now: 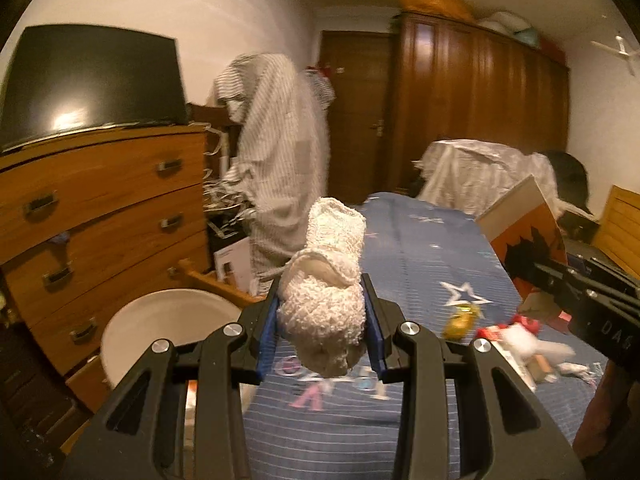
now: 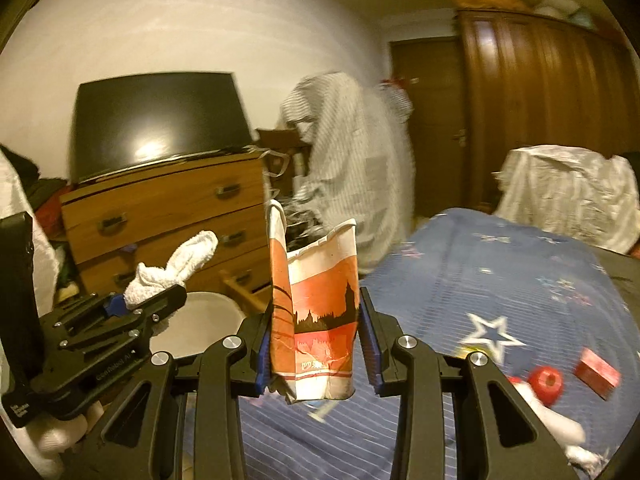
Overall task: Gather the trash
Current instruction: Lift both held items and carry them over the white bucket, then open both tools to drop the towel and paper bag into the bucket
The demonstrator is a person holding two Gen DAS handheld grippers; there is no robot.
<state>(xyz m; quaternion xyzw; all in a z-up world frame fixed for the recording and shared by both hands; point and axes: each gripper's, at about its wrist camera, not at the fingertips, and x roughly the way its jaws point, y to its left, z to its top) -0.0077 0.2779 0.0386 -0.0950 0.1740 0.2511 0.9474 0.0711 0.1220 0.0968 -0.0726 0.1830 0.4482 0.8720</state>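
My left gripper (image 1: 323, 312) is shut on a crumpled white cloth (image 1: 328, 280) and holds it in the air above the bed's edge; it also shows in the right wrist view (image 2: 152, 300) with the cloth (image 2: 172, 268). My right gripper (image 2: 316, 336) is shut on an orange and white paper bag (image 2: 320, 320), held upright with its mouth open; the bag also shows in the left wrist view (image 1: 528, 240). Loose trash lies on the blue star-patterned bed (image 1: 420, 240): a yellow wrapper (image 1: 460, 320), red and white scraps (image 1: 520, 336), a red box (image 2: 598, 372) and a red round piece (image 2: 546, 384).
A white round bin (image 1: 168, 320) stands on the floor left of the bed, beside a wooden chest of drawers (image 1: 100, 216) with a dark screen (image 1: 92, 80) on top. A striped cloth (image 1: 280, 140) hangs ahead. A wardrobe (image 1: 480, 112) and white covered heap (image 1: 480, 176) lie beyond.
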